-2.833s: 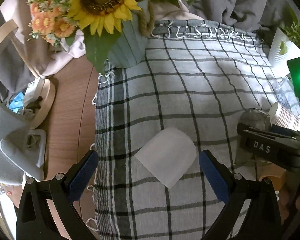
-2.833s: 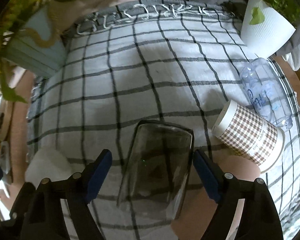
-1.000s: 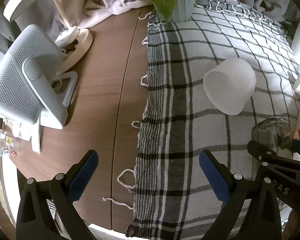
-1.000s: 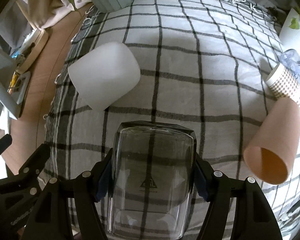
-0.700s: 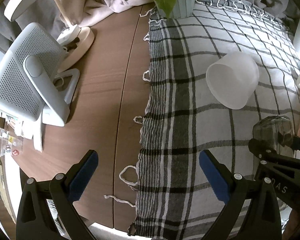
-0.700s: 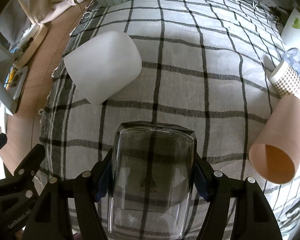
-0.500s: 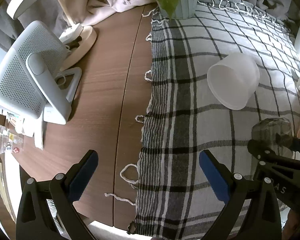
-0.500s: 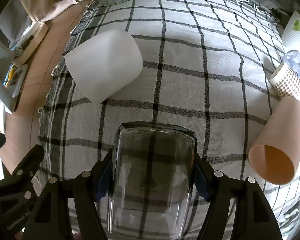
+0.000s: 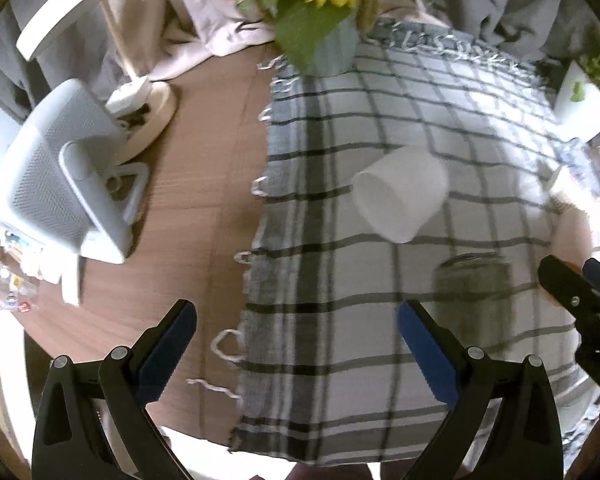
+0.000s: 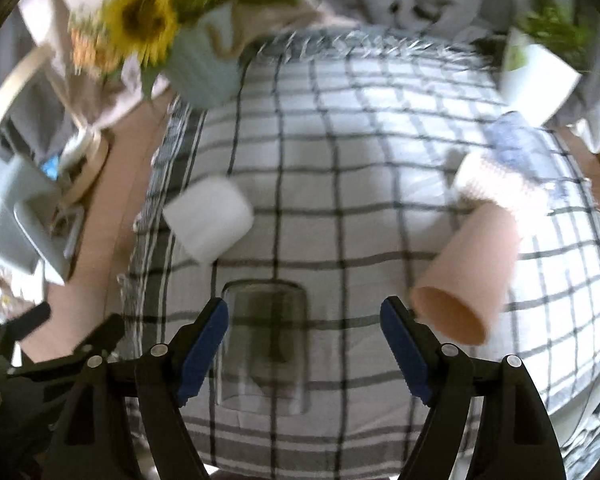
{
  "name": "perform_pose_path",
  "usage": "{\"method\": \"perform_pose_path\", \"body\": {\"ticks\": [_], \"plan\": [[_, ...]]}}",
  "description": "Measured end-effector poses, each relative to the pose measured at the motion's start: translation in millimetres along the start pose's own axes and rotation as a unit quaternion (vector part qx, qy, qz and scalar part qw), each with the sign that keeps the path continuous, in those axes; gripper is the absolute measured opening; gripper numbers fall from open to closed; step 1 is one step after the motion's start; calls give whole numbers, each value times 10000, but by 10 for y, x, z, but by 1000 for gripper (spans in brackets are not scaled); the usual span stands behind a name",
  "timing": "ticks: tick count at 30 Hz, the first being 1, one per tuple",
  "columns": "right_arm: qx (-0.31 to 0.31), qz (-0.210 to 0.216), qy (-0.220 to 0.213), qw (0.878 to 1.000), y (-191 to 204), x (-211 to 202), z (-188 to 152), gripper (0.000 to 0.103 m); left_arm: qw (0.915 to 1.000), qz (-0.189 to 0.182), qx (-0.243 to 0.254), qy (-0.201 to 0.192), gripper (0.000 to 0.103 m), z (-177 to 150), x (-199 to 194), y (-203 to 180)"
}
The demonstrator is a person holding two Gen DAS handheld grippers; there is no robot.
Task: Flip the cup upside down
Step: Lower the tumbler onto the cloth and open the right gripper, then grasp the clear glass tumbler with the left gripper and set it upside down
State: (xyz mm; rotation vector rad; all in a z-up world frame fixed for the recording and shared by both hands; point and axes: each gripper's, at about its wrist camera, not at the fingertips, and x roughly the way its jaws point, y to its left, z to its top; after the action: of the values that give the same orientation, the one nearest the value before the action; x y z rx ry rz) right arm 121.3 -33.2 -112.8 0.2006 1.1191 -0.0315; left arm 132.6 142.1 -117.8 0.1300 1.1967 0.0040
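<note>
1. The clear glass cup [image 10: 266,344] stands on the checked cloth [image 10: 340,152] with its long axis vertical. Its flat, closed end appears to face up and its wider end appears to rest on the cloth; motion blur prevents a firm reading.
2. The cup sits near the front edge of the cloth, left of centre in the right wrist view. In the left wrist view it [image 9: 474,300] appears right of centre.
3. The right gripper [image 10: 304,346] has its jaws spread wide and holds nothing. The left blue pad [image 10: 204,350] is at the cup's left side; contact there cannot be confirmed. The right pad is well apart from the glass.
4. The left gripper [image 9: 296,356] is also spread wide and grips nothing. It hangs over the left edge of the cloth.
5. A frosted white cup [image 10: 209,220] lies on its side, beyond and left of the glass cup.
6. A peach cup [image 10: 468,276] lies on its side at the right, its mouth facing the viewer. A patterned paper cup [image 10: 496,186] lies just beyond it.
7. The cloth covers part of a brown wooden table [image 9: 196,184].
8. A pale vase [image 10: 204,68] holding a sunflower [image 10: 144,16] stands at the far left corner of the cloth. A white plant pot [image 10: 536,76] stands at the far right.
9. A grey desk fan [image 9: 60,176] stands on the bare wood at the left.
</note>
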Motion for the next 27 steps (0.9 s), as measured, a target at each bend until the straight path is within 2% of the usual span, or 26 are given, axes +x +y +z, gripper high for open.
{"method": "perform_pose_path", "body": {"ticks": [5,12,20,27], "plan": [[188,-44,-439,9989,-183,-242,26,78,9993,-326,139,77,103,25,-6,-268],[443,-2,-599,9972,-455,-381,-45,78,9957,-772,272,438,103,71,63,-631],[881,-13,-609,9943,-827,-388,-102,78,9901,-1012,231,944,103,108,321,-962],[1133,-43,-534,9921,-1046,-321,-136,78,9879,-882,294,1241,98,161,540,-1122]]}}
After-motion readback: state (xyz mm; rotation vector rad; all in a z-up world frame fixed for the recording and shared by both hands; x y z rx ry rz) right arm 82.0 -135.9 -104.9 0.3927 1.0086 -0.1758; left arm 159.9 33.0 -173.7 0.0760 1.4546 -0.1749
